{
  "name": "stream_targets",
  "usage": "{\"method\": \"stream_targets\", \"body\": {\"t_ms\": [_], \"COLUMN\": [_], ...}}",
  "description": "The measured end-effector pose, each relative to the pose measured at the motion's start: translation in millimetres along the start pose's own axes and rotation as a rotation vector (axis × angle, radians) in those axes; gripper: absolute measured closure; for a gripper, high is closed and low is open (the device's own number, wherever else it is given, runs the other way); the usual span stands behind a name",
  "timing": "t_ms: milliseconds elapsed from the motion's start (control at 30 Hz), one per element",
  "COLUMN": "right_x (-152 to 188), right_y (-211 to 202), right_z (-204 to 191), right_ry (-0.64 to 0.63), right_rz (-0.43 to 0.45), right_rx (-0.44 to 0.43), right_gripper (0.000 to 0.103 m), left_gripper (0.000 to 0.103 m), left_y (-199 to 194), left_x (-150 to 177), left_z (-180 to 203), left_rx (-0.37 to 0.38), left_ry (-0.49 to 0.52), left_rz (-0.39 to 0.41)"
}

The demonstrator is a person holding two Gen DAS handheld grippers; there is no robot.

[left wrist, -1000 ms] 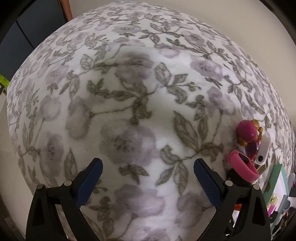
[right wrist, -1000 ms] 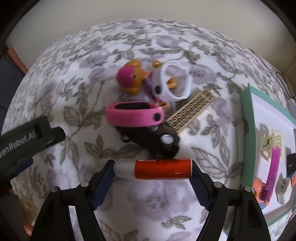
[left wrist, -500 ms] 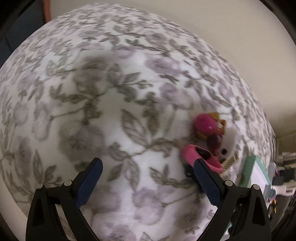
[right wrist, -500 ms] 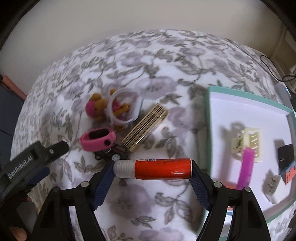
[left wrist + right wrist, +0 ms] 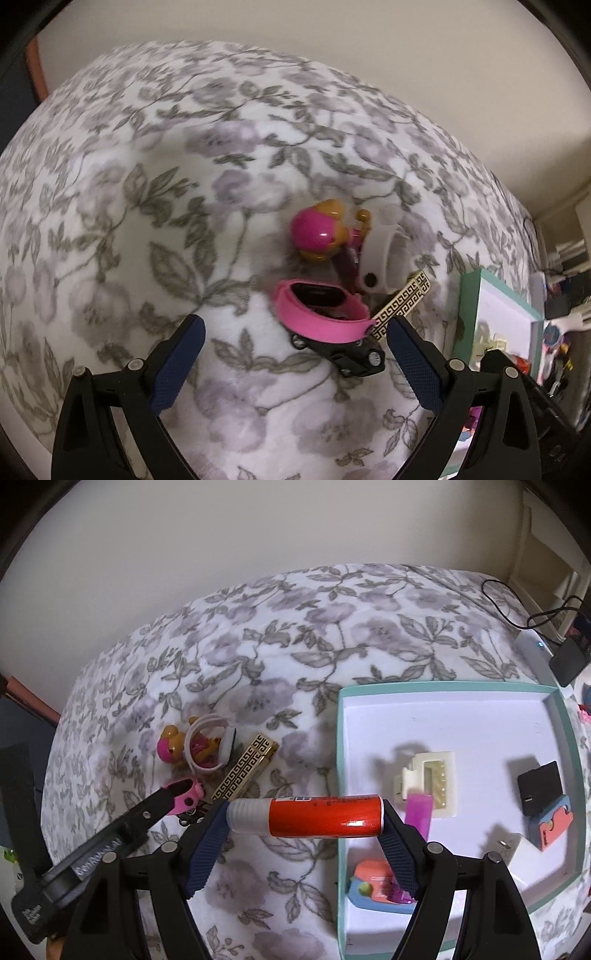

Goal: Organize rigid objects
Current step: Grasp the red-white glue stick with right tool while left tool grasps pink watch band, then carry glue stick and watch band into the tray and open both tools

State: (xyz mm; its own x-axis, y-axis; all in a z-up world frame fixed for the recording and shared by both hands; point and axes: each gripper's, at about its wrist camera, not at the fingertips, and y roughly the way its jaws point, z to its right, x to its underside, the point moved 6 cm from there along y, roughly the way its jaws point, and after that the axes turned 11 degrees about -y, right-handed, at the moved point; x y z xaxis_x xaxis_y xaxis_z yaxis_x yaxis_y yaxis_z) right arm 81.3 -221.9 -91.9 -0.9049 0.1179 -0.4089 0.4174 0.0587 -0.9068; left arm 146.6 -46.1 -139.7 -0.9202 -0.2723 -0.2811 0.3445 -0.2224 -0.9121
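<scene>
Right tool [image 5: 304, 821] pinches a red cylindrical glue stick with a white cap [image 5: 306, 820] end to end, above the floral bedspread [image 5: 295, 657] beside the teal-rimmed white cardboard tray's [image 5: 443, 687] left edge. Left tool [image 5: 293, 339] hangs spread over a pink silicone wristband [image 5: 321, 325].

Open floral bedspread [image 5: 280, 657] is left between the toy cluster [image 5: 207, 746] and the teal tray [image 5: 447, 687]; the tray's far half [image 5: 443, 716] is unoccupied.
</scene>
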Motion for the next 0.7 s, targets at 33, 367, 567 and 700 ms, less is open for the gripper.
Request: {"method": "stream_targets", "body": {"t_ms": [33, 367, 567, 700], "right_x": [0, 0, 0, -1], "right_y": [0, -1, -1, -2], "right_z": [1, 10, 13, 14], "right_ry": [0.0, 0.023, 0.039, 0.035], "right_rz": [0.0, -0.002, -0.005, -0.001], "right_rx": [0.0, -0.01, -0.015, -0.015], "right_gripper": [0.023, 0.023, 0.023, 0.023], "left_gripper": [0.004, 0.039, 0.039, 0.04], "left_y": [0, 7, 3, -2], "left_x": [1, 8, 6, 3], "left_z": [3, 15, 16, 15], "left_rx": [-0.008, -0.063, -0.034, -0.028], "left_ry": [0.016, 0.111, 0.107, 0.088], "left_rz": [0.006, 0.031, 0.045, 0.052]}}
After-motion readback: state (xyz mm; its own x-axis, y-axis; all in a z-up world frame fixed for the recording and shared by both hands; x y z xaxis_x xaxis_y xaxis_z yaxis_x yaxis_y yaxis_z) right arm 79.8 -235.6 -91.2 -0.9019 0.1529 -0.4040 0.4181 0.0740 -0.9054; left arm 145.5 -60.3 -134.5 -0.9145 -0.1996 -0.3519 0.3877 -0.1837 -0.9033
